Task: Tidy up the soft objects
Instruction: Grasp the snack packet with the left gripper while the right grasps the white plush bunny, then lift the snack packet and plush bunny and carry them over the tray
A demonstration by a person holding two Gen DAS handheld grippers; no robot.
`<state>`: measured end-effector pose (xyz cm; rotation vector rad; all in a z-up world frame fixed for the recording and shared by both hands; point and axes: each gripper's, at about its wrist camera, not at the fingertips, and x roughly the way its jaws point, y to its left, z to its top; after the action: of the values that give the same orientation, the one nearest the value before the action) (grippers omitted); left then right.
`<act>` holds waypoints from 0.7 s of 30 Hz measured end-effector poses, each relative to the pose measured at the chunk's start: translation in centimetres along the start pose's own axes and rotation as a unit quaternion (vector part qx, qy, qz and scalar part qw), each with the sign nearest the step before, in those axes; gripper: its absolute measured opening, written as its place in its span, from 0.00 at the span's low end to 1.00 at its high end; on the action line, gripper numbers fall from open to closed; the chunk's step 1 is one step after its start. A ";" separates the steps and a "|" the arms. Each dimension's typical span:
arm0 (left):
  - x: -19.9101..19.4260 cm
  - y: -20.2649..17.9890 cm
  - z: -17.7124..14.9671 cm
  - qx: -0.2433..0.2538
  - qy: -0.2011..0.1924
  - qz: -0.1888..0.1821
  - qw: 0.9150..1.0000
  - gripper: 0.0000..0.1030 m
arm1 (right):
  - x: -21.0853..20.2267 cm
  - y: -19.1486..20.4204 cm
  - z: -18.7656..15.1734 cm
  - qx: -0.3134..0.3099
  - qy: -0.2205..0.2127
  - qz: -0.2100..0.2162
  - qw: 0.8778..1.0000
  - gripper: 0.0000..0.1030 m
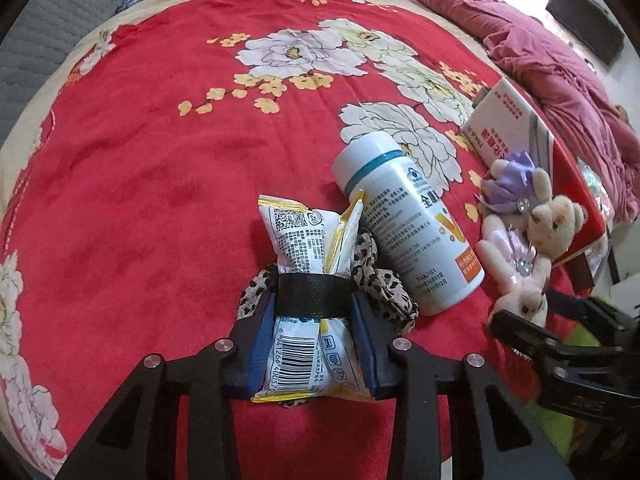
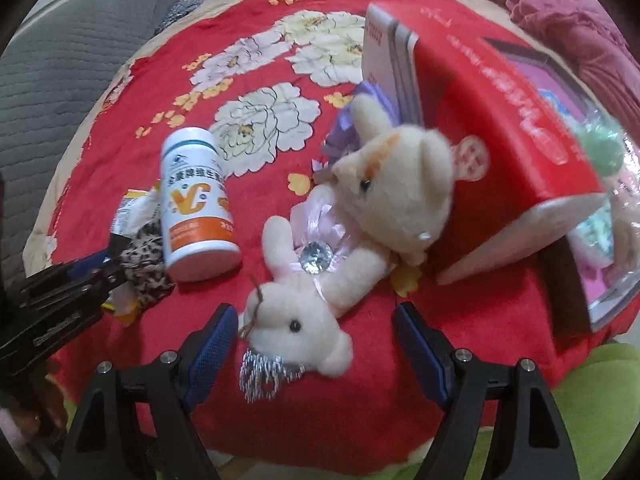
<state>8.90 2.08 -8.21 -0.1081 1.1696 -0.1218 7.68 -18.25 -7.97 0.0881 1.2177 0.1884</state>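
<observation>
My left gripper (image 1: 314,300) is shut on a white and yellow snack packet (image 1: 308,248), low over a leopard-print cloth (image 1: 384,284) on the red floral blanket (image 1: 160,160). A white vitamin bottle (image 1: 404,224) lies just to the right of the packet. Two plush bears (image 1: 528,232) lie against a red box (image 1: 516,120). In the right wrist view, my right gripper (image 2: 314,340) is open, its blue pads either side of the near pink-dressed bear's head (image 2: 296,328). The second bear (image 2: 400,184) leans on the red box (image 2: 500,128). The bottle (image 2: 196,204), the cloth (image 2: 144,264) and the left gripper (image 2: 96,276) show at left.
A crumpled pink quilt (image 1: 552,64) lies at the far right. A grey quilted cushion (image 2: 60,64) borders the blanket on the left. A clear-fronted gift box with a green pompom (image 2: 604,152) sits behind the red box. Green fabric (image 2: 592,392) lies at the blanket's near edge.
</observation>
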 end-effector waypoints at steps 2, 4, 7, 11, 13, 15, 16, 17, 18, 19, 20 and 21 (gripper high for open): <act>0.2 0.5 0.2 -0.011 -0.001 -0.012 1.000 0.37 | 0.3 -0.1 0.1 0.000 -0.014 -0.004 1.000 0.61; 0.2 0.9 0.4 -0.022 -0.004 -0.025 0.999 0.37 | 0.1 0.0 0.2 -0.004 -0.014 0.008 1.000 0.53; -0.2 1.3 0.4 -0.033 -0.012 -0.039 0.999 0.36 | -0.7 0.4 -0.2 -0.025 -0.017 0.013 0.999 0.46; -1.2 1.8 0.5 -0.046 -0.026 -0.049 0.997 0.36 | -1.6 0.6 -0.4 -0.040 -0.023 0.022 0.999 0.44; -2.2 2.1 0.4 -0.054 -0.038 -0.052 0.996 0.36 | -2.1 0.4 -0.5 -0.040 -0.025 0.034 0.998 0.43; -3.2 2.5 0.5 -0.061 -0.048 -0.056 0.995 0.36 | -2.8 0.3 -0.6 -0.040 -0.031 0.044 0.998 0.43; -3.8 2.7 0.5 -0.065 -0.054 -0.057 0.995 0.36 | -3.2 0.4 -0.6 -0.041 -0.034 0.051 0.997 0.43; -4.1 2.8 0.6 -0.067 -0.056 -0.057 0.995 0.36 | -3.5 0.4 -0.6 -0.040 -0.037 0.053 0.997 0.43; -4.5 3.0 0.6 -0.068 -0.059 -0.056 0.994 0.36 | -3.7 0.4 -0.6 -0.039 -0.039 0.055 0.997 0.43; -5.0 3.0 0.7 -0.069 -0.063 -0.056 0.994 0.36 | -4.1 0.6 -0.6 -0.044 -0.043 0.058 0.996 0.43; -5.4 3.1 0.7 -0.070 -0.067 -0.057 0.994 0.36 | -4.4 0.7 -0.6 -0.044 -0.045 0.061 0.996 0.43; -5.9 3.1 0.6 -0.070 -0.071 -0.057 0.993 0.36 | -4.6 0.8 -0.6 -0.044 -0.045 0.066 0.996 0.43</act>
<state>7.35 6.10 -3.06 -0.3040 1.0297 -0.1306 5.51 -18.41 -3.80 0.1002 1.1126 0.3499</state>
